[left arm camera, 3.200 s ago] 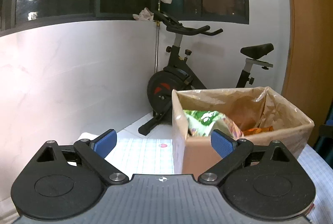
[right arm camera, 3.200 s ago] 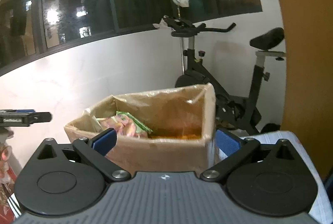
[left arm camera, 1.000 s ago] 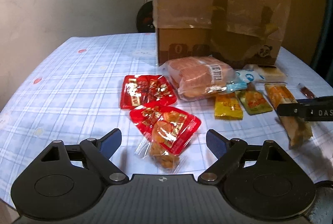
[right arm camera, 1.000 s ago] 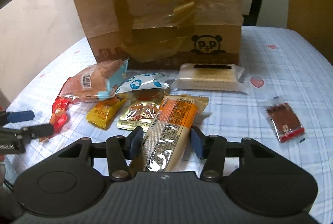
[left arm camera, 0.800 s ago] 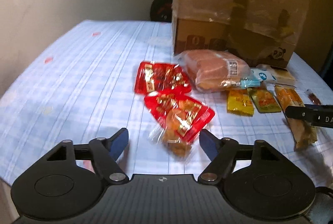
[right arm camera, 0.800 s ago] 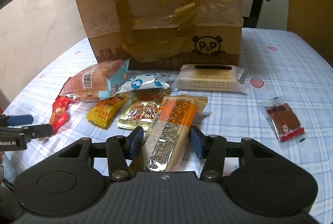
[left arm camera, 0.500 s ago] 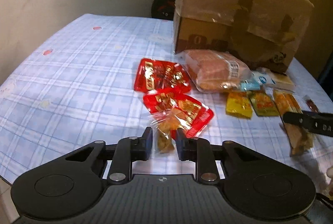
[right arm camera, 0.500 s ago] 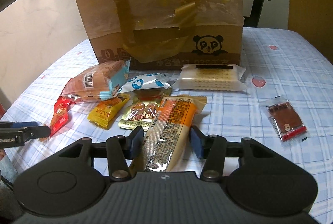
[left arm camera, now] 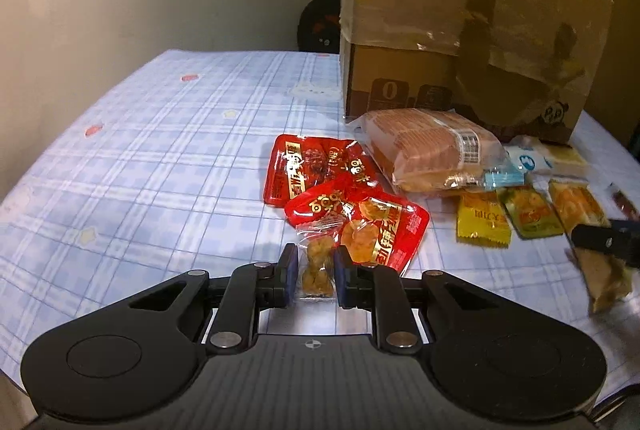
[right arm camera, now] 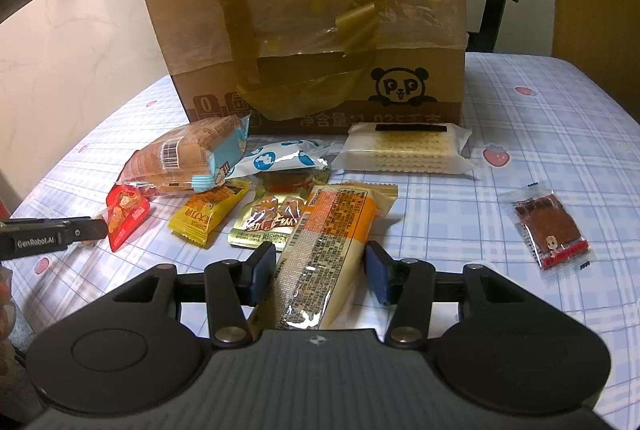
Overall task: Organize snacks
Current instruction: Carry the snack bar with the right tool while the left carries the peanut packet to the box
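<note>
Pinching a small clear snack packet (left arm camera: 318, 262) on the checked tablecloth (left arm camera: 160, 158), the left gripper (left arm camera: 314, 270) sits closed. The right gripper (right arm camera: 320, 270) clamps a long orange packet (right arm camera: 324, 250). Beyond lie red packets (left arm camera: 320, 170), a bread pack (left arm camera: 432, 154), then the cardboard box (right arm camera: 320, 30).

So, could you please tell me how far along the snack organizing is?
Done: nothing visibly sorted from these views; the box interior is hidden. In hand: the left tool pinches a small clear packet, the right tool grips a long orange packet. Left: the bread, crackers, red packs and other packets remain on the tablecloth.
</note>
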Demonstrator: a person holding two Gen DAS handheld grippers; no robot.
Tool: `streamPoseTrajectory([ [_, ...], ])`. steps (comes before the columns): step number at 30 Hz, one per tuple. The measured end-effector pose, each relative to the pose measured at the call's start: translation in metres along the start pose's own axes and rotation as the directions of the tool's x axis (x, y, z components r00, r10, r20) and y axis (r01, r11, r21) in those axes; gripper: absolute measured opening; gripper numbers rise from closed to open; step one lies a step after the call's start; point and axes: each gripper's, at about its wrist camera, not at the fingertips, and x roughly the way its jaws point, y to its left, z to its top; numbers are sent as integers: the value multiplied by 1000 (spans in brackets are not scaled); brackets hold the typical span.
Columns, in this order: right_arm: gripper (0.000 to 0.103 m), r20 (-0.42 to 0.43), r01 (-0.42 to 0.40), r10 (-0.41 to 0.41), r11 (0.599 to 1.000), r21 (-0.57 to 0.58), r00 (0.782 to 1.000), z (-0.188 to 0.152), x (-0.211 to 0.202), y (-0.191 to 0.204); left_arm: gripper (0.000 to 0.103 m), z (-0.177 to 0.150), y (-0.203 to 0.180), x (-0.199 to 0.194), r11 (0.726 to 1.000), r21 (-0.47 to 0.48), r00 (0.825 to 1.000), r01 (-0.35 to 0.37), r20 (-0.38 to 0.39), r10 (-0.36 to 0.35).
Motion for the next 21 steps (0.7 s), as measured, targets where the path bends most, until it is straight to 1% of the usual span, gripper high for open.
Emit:
streamPoseTrajectory([
  [5,51,6,-4,4,1000,6,1000,-1,-1,-1,19,-6,0,-6,1000,-29,999,-8,32,8],
  [9,49,15,-18,18,1000,9,1000,0,-5,0,19,-3,2,-14,998,-61,997,19,72,-14],
  [16,49,49,-24,23,999,22,999,3,-14,-2,19,0,4,-20,997,-75,997,26,79,-20],
  [21,48,73,-32,30,999,20,997,9,-20,-2,19,9,10,-24,995,-98,995,30,98,-20],
])
